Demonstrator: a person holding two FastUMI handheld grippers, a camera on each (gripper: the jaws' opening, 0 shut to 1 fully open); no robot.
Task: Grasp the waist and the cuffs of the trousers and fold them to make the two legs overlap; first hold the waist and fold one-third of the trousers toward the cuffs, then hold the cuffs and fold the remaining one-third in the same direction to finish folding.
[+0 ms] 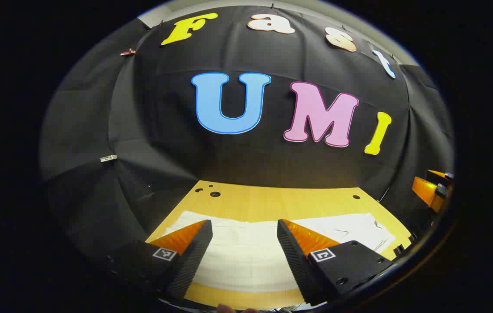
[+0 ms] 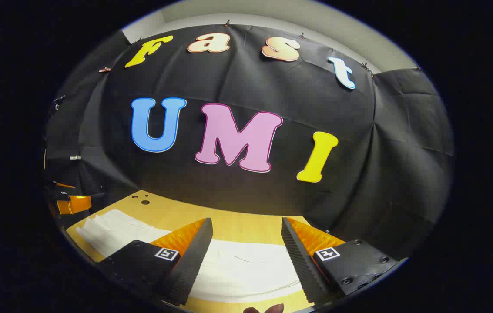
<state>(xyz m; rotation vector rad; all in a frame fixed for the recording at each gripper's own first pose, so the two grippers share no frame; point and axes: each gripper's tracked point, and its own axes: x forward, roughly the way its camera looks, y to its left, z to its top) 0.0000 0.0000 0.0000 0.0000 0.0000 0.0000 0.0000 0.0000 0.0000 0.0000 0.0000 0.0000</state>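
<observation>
White trousers, yellow wooden table

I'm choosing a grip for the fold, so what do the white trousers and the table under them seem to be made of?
The trousers look like a thin woven cloth, matte white: they lie flat with faint creases and soft edges. The table looks like wood or a wood-look laminate, smooth with a slight sheen: fine straight grain lines and drilled round holes; which of the two is unclear.
</observation>
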